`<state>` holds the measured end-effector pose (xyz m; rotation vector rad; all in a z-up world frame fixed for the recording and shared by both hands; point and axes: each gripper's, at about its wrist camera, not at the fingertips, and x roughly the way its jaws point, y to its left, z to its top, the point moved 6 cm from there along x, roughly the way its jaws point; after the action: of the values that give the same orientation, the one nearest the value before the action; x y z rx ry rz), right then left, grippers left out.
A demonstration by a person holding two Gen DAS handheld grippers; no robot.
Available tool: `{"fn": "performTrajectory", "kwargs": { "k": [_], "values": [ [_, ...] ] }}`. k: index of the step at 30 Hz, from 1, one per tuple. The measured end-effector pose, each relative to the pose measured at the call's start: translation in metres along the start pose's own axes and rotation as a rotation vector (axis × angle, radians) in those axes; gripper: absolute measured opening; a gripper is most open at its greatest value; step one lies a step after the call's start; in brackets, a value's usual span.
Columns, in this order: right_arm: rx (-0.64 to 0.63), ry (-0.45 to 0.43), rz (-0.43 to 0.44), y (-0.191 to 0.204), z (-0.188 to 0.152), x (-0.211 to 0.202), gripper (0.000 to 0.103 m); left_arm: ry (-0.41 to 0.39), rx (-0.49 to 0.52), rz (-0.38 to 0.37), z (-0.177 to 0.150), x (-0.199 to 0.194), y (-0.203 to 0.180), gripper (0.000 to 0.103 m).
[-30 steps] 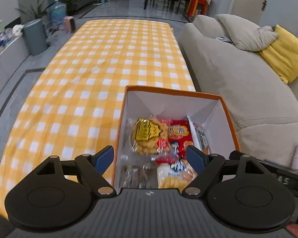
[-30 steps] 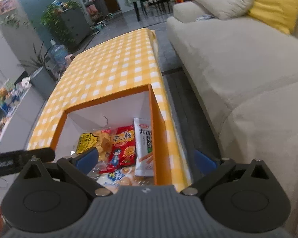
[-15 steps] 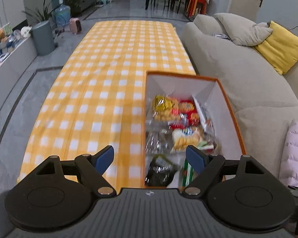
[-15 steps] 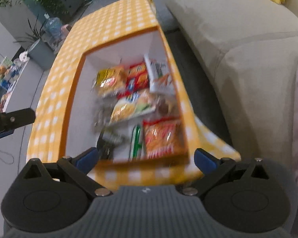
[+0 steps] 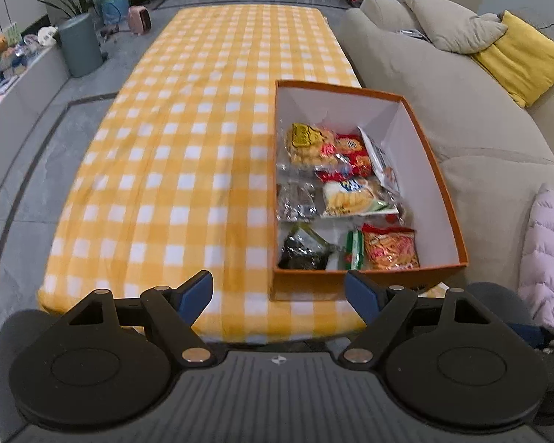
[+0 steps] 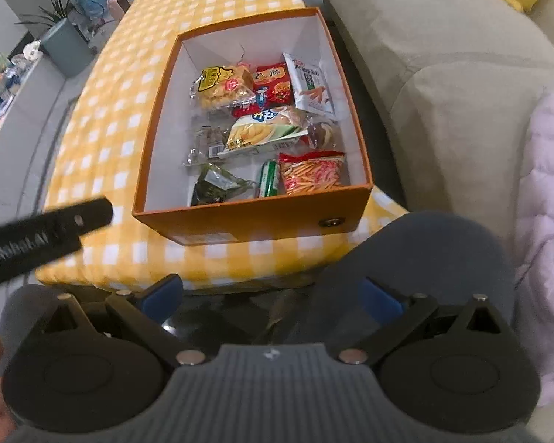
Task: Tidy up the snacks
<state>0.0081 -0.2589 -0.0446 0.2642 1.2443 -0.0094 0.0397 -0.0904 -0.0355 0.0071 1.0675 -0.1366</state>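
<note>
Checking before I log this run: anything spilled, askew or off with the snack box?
Nothing spilled: every snack packet sits inside the orange box, none on the checked tablecloth. The packets lie in a loose overlapping jumble, not rows. The box sits close to the table's near corner. Both the left gripper and right gripper are open and empty.

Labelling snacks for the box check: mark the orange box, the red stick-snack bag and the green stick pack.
orange box [image 6: 247, 223]: right wrist view, near outer wall.
red stick-snack bag [image 6: 311, 172]: right wrist view, bag middle.
green stick pack [image 5: 354, 250]: left wrist view, wrapper middle.
</note>
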Motion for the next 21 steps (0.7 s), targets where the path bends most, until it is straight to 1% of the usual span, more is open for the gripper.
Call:
{"fn": "performTrajectory", "kwargs": {
  "k": [4, 7, 11, 21],
  "values": [
    [0.005, -0.007, 0.008, 0.003, 0.000, -0.008, 0.100, 0.023, 0.015, 0.017, -0.003, 0.006, -0.003, 0.095],
    [-0.005, -0.006, -0.025, 0.003, 0.001, -0.009, 0.100, 0.043, 0.015, 0.013, -0.006, 0.007, -0.005, 0.095],
    [-0.008, -0.002, -0.040, 0.002, 0.000, -0.012, 0.100, 0.047, 0.024, 0.011, -0.008, 0.006, -0.007, 0.095],
    [-0.016, 0.000, -0.033, 0.002, -0.002, -0.014, 0.100, 0.039, 0.022, 0.006, -0.009, 0.005, -0.009, 0.095]
  ]
}}
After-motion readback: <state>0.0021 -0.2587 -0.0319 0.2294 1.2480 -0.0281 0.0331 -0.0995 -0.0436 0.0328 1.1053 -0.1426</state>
